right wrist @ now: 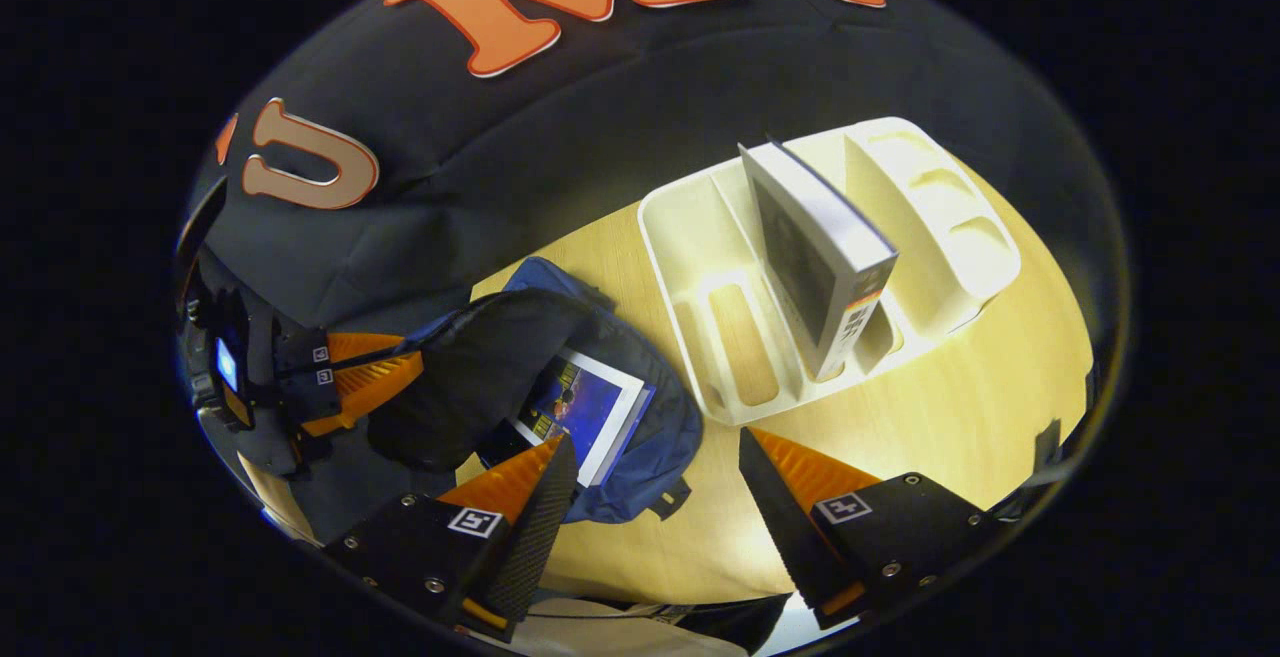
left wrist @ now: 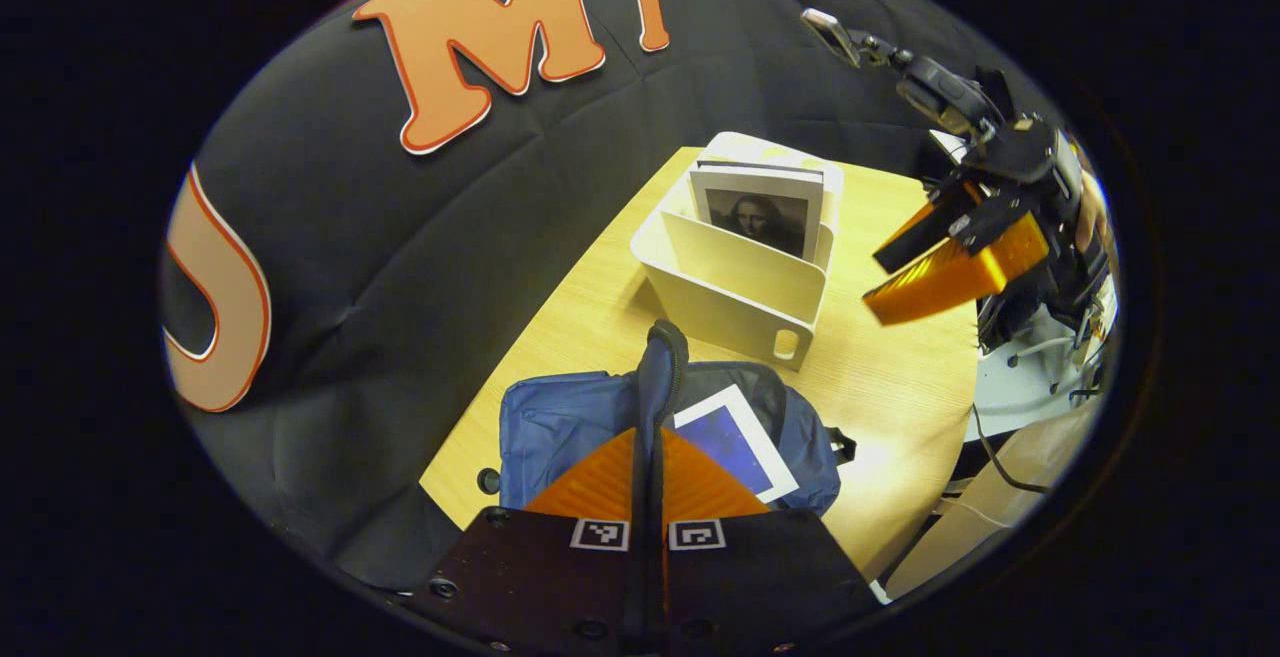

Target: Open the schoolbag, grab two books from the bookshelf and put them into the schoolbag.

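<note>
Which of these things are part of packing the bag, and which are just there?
Part of the job:
- blue fabric schoolbag, flap held by the left gripper
- blue-covered book inside it
- portrait-covered book in the white plastic bookshelf
- right gripper, open

Just there:
- light wooden table

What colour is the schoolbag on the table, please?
Blue schoolbag, black lining; clearest in the left gripper view.

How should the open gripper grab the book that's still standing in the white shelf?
Pinch the book by its top edge, coming down from above. It stands almost upright, leaning slightly, in a slot of the white shelf, whose walls cover its lower part, so only the upper part is free. The right gripper is open and empty, so it probably suits this grab.
</note>
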Demonstrator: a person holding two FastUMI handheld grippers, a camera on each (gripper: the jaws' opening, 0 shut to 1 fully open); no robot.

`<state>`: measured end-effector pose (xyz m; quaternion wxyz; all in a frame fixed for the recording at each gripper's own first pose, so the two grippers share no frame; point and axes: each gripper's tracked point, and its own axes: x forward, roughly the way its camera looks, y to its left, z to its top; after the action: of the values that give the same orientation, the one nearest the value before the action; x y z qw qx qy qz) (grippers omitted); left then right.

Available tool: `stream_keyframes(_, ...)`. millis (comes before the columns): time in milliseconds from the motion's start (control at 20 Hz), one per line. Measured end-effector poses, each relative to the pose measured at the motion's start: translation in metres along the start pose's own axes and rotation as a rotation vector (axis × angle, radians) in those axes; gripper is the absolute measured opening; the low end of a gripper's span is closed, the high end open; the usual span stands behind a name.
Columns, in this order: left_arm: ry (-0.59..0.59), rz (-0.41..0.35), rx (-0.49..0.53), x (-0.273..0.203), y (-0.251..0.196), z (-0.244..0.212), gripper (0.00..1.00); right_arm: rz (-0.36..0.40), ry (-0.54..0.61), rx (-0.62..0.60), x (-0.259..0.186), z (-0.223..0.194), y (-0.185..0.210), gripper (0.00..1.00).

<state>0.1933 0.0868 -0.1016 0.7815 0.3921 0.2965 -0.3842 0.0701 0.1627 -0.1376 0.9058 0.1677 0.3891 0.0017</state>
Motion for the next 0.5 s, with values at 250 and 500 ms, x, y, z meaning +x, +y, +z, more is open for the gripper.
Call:
stream_keyframes(250, -0.001, -0.022, -0.033, 0.007, -0.008, -0.001, 0.0, -0.096, -0.033, -0.073, -0.035, 0.051, -0.04, 0.97)
stream_keyframes(500, 0.006, -0.016, -0.069, 0.008, -0.008, -0.004, 0.0, -0.158, -0.023, -0.126, -0.037, 0.1, -0.07, 0.98)
